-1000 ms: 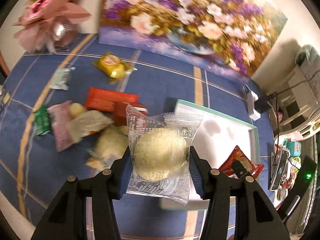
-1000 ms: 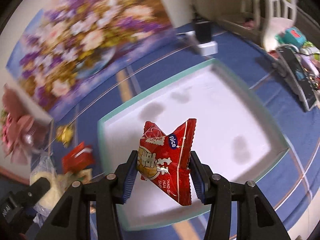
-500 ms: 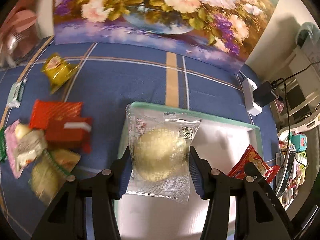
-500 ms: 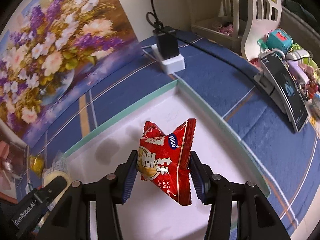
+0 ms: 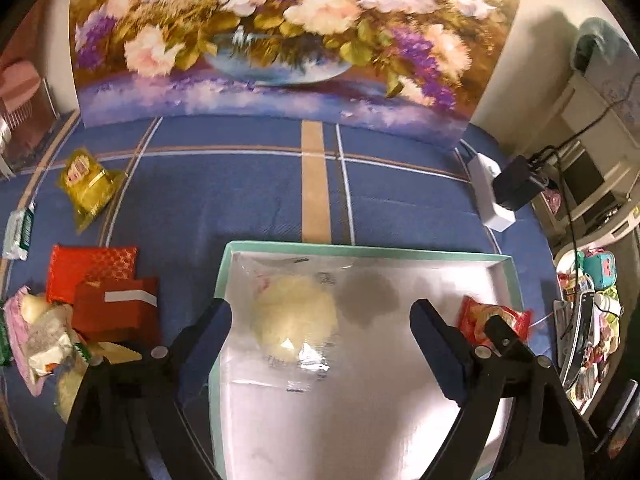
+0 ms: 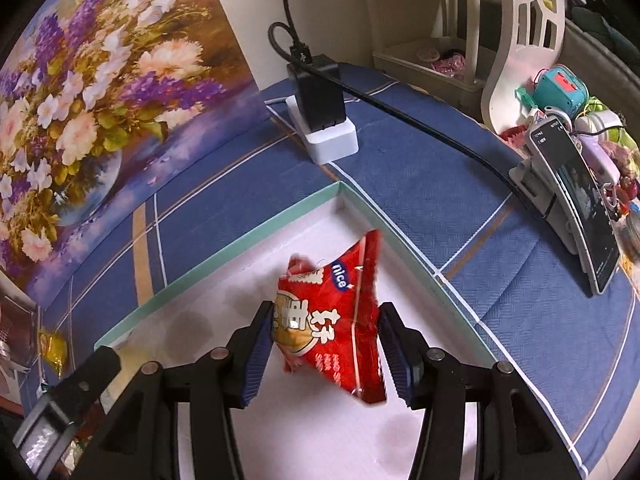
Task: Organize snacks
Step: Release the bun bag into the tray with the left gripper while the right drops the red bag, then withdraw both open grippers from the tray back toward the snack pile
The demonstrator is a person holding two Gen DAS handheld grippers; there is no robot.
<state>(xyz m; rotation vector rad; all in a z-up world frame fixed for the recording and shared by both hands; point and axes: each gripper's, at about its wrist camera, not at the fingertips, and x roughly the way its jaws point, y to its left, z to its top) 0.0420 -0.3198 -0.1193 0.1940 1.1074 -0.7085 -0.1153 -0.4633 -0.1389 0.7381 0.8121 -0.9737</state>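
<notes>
A pale round pastry in a clear wrapper [image 5: 295, 316] lies blurred inside the white tray with a mint-green rim [image 5: 360, 249], near its far left corner. Half a second ago it was clamped in the left gripper [image 5: 320, 344]; the jaws now stand wide apart, touching nothing, with the pastry loose between and beyond them.

The red snack packet [image 6: 334, 320], printed "nice" in a blue oval above large Chinese characters, sits between the right gripper's [image 6: 326, 340] pads over the tray's [image 6: 256, 236] right side. The jaws have eased slightly compared with the earlier frame; whether the pads still press the packet cannot be told. The left view shows the same packet [image 5: 494, 316] at the tray's right edge.

Left of the tray, on the blue plaid cloth [image 5: 248, 200], wait two red packets [image 5: 100, 284], a yellow sweet [image 5: 90, 186], a small green-and-white packet [image 5: 18, 232] and a heap of pale wrapped snacks [image 5: 44, 340]. A flower painting [image 5: 272, 36] stands behind, with a white power strip and black adapter [image 6: 322, 104] and a propped phone [image 6: 576, 196] to the right.
</notes>
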